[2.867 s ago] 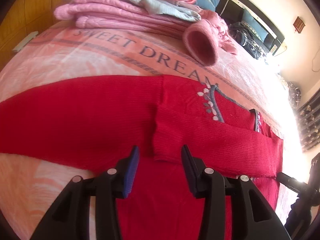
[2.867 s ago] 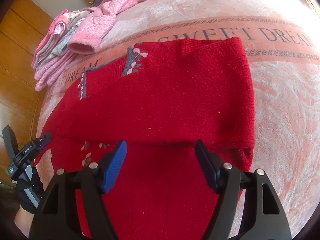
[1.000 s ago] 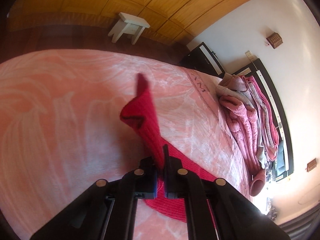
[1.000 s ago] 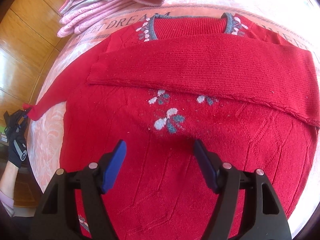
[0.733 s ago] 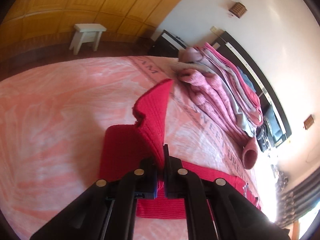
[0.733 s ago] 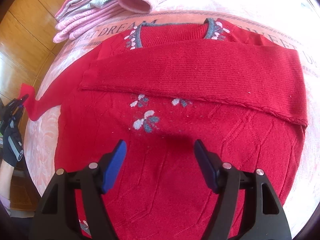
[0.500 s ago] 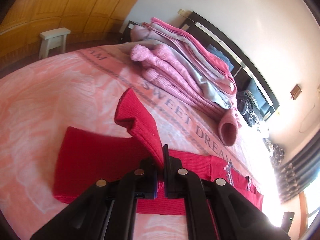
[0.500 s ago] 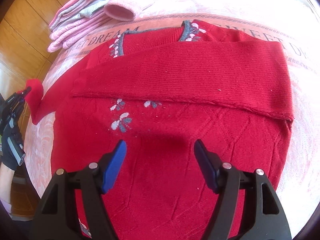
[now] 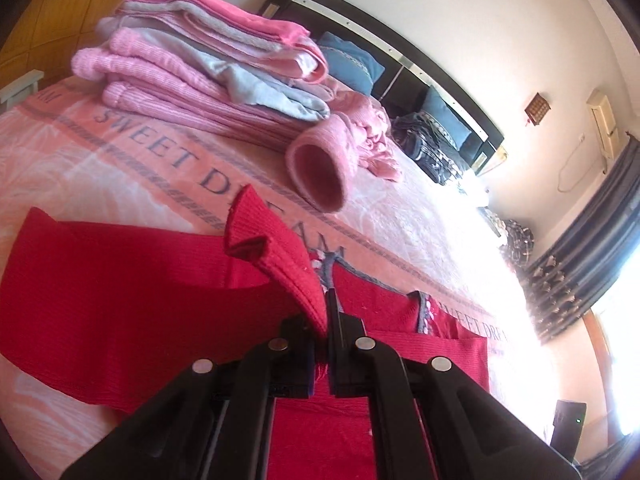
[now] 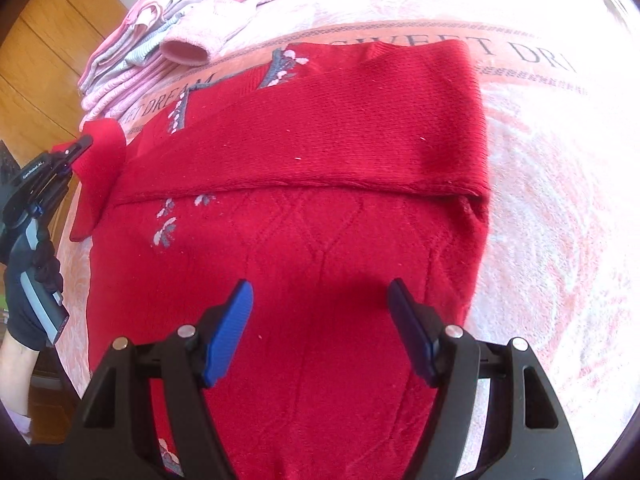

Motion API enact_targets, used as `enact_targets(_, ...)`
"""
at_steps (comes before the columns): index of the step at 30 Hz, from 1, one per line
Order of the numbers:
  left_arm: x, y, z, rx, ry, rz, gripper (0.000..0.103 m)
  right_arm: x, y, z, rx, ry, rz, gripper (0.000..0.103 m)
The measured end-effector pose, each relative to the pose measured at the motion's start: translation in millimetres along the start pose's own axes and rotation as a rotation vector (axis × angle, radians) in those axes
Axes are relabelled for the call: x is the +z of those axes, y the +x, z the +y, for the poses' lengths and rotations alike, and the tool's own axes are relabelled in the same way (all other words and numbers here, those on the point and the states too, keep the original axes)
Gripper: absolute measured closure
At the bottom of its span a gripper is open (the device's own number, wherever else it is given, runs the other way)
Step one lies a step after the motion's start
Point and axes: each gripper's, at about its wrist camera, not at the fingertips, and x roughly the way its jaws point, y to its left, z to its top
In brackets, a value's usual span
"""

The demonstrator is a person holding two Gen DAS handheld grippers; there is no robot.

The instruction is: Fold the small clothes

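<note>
A small red knit sweater with a grey floral neckline lies flat on the pink bedspread. One sleeve is folded across its chest. My left gripper is shut on the other sleeve's cuff and holds it lifted above the sweater's shoulder. In the right wrist view that left gripper and cuff sit at the sweater's left edge. My right gripper hovers open over the sweater's lower body with nothing between its fingers.
A stack of folded pink and grey clothes lies on the bed beyond the sweater, and a loose pink garment's sleeve opening points this way. A dark headboard and blue pillows are behind. A gloved hand holds the left gripper.
My left gripper has closed on the sleeve cuff, lifted it off the bed and carried it in toward the sweater's body. My right gripper has stayed open above the sweater and shifted slightly.
</note>
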Motion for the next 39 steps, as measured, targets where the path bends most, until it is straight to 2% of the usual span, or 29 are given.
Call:
enact_targets(6, -23, 34, -58, -0.064, 0.047, 0.041, 0.099, -10, -8, -26, 0.036, 0.019, -0.008, 0.035)
enact_targets(15, -57, 70, -117, -0.128, 0.098, 0.105, 0.099, -18, -18, -43, 0.084, 0.014, -0.022, 0.035)
enact_targets(19, -73, 92, -129, -0.172, 0.103, 0.229, 0.099, -20, -20, -47, 0.091, 0.011, -0.022, 0.035)
enact_targets(22, -86, 107, -131, -0.236, 0.107, 0.371, 0.091, -21, -21, -51, 0.097, 0.027, -0.021, 0.035)
enact_targets(25, -93, 106, -141, -0.256, 0.212, 0.425, 0.089, -20, -22, -54, 0.088, 0.042, -0.02, 0.035)
enact_targets(28, -91, 94, -150, -0.288, 0.276, 0.419, 0.087, -19, -20, -58, 0.083, 0.072, -0.014, 0.035)
enact_targets(31, -75, 73, -143, -0.332, 0.256, 0.384, 0.085, -18, -30, -62, 0.085, 0.102, -0.04, 0.039)
enact_targets(33, -60, 58, -131, -0.327, 0.231, 0.353, 0.082, -13, -44, -59, 0.078, 0.09, -0.072, 0.039)
enact_targets(35, -44, 46, -111, -0.3, 0.2, 0.314, 0.077, -4, -59, -53, 0.085, 0.081, -0.111, 0.039)
enact_targets(39, -19, 29, -53, -0.133, 0.153, 0.266, 0.074, 16, -72, -37, 0.155, 0.07, -0.14, 0.039)
